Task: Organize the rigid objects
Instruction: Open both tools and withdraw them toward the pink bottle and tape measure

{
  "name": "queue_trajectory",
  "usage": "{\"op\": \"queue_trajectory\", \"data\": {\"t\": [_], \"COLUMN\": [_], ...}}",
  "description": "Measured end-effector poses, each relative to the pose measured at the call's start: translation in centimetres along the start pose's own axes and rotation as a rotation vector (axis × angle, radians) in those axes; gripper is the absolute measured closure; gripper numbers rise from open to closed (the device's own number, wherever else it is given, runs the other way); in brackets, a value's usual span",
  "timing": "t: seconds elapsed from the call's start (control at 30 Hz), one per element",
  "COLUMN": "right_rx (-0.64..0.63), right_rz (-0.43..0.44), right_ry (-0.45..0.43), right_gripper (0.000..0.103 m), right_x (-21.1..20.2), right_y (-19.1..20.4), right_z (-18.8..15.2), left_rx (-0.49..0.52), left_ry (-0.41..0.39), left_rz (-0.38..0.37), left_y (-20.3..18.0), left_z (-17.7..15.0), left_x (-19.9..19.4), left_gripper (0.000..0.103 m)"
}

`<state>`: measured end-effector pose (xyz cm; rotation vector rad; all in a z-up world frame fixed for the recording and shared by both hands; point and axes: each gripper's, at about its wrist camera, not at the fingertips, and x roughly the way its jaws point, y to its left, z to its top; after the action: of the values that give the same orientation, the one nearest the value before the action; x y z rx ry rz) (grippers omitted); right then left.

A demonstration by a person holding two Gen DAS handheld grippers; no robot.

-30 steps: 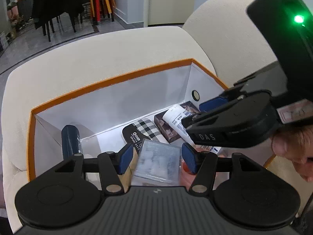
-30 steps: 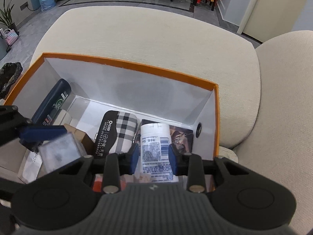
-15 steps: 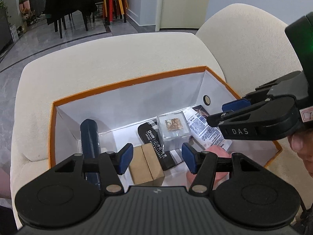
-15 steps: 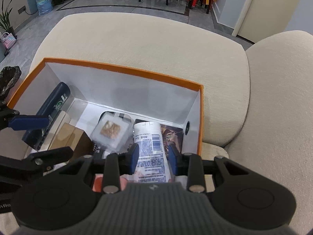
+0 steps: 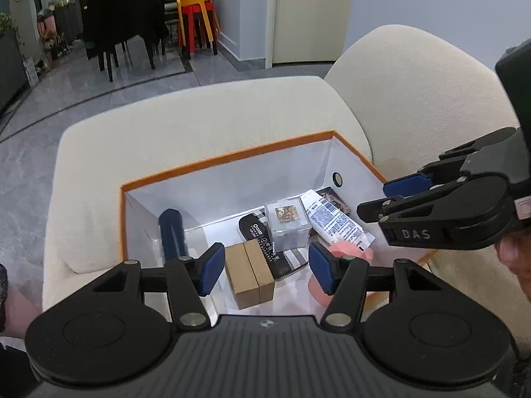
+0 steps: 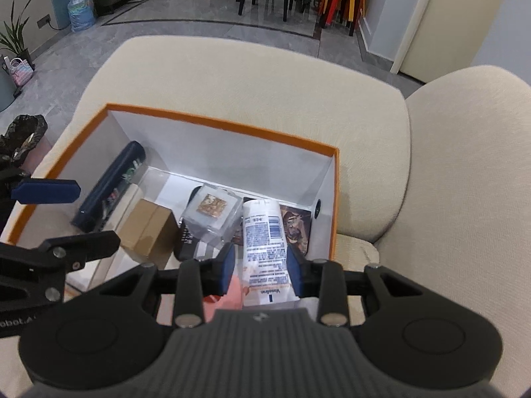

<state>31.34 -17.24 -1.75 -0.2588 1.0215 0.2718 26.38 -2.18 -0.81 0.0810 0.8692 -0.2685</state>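
Note:
An orange-rimmed white box (image 5: pixel 229 161) (image 6: pixel 212 122) sits on a cream sofa. Inside lie a dark blue tube (image 5: pixel 171 232) (image 6: pixel 109 187), a brown carton (image 5: pixel 250 270) (image 6: pixel 147 230), a black and plaid case (image 5: pixel 259 232), a clear plastic cube (image 5: pixel 287 220) (image 6: pixel 212 210), a white lotion tube (image 5: pixel 335 220) (image 6: pixel 264 235) and a pink item (image 5: pixel 348 250). My left gripper (image 5: pixel 265 262) (image 6: pixel 99 215) hangs open and empty above the carton. My right gripper (image 6: pixel 260 265) (image 5: pixel 373 197) hovers over the lotion tube with a narrow gap, holding nothing.
A dark picture card (image 6: pixel 295 224) lies by the box's right wall, which has a round hole (image 5: pixel 337 177). A rounded sofa cushion (image 5: pixel 415 99) rises to the right. A person's fingers (image 5: pixel 517 252) grip the right tool. Chairs and stools (image 5: pixel 195 20) stand on the tiled floor beyond.
My left gripper let go of the clear cube, which now rests on the plaid case in the box. Both grippers have lifted and drawn back from the box.

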Motion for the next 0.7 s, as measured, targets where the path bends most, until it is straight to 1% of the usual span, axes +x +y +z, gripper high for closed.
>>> {"op": "queue_trajectory", "data": {"t": [0.13, 0.3, 0.37, 0.43, 0.7], "right_rx": [-0.005, 0.003, 0.004, 0.006, 0.040], "right_rz": [-0.001, 0.010, 0.019, 0.031, 0.083], "right_ry": [-0.032, -0.095, -0.110, -0.121, -0.153], "right_gripper": [0.067, 0.062, 0.060, 0.058, 0.056], "right_x": [-2.6, -6.4, -7.6, -8.6, -11.3], "right_y": [0.4, 0.6, 0.6, 0.7, 1.3], "right_z": [-0.6, -2.0, -2.8, -3.7, -8.0], "left_rx": [0.007, 0.009, 0.007, -0.003, -0.027], "left_ry": [-0.019, -0.061, -0.076, -0.081, -0.074], "left_rz": [0.026, 0.018, 0.011, 0.002, -0.004], "left_y": [-0.6, -1.4, -1.6, -1.7, -1.9], "left_z": [-0.6, -2.0, -2.6, -3.3, -6.4], "left_x": [-2.1, -4.9, -5.7, -6.2, -7.3], "left_gripper": [0.028, 0.024, 0.021, 0.020, 0.020]}}
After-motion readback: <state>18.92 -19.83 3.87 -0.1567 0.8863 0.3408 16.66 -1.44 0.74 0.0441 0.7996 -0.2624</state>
